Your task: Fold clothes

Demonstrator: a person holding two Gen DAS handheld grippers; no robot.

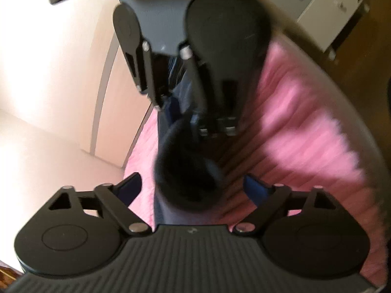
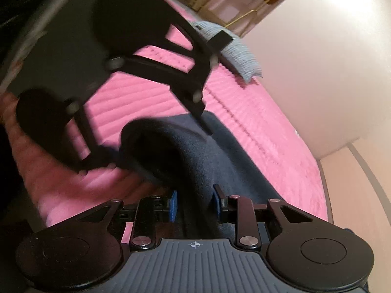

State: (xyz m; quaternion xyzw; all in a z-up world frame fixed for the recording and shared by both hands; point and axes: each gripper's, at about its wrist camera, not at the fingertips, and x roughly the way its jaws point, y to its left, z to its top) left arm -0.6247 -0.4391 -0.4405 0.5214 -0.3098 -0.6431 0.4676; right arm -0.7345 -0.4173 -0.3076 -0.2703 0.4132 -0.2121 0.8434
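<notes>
A dark navy garment [image 1: 188,171] hangs bunched over the pink ribbed bedspread [image 1: 305,127]. In the left wrist view my left gripper [image 1: 193,188] is open, its blue-padded fingers wide on either side of the cloth, not pinching it. My right gripper [image 1: 180,112] faces it from above, closed on the upper part of the garment. In the right wrist view my right gripper [image 2: 194,204] is shut on the navy garment [image 2: 195,151], which runs between the blue pads. My left gripper [image 2: 156,144] shows open above the cloth fold.
The pink bedspread [image 2: 244,112] covers a bed. A light blue folded cloth [image 2: 234,48] lies at its far edge. A pale wall and wardrobe doors [image 1: 48,73] are to the left, a white cabinet [image 1: 325,7] at the top right.
</notes>
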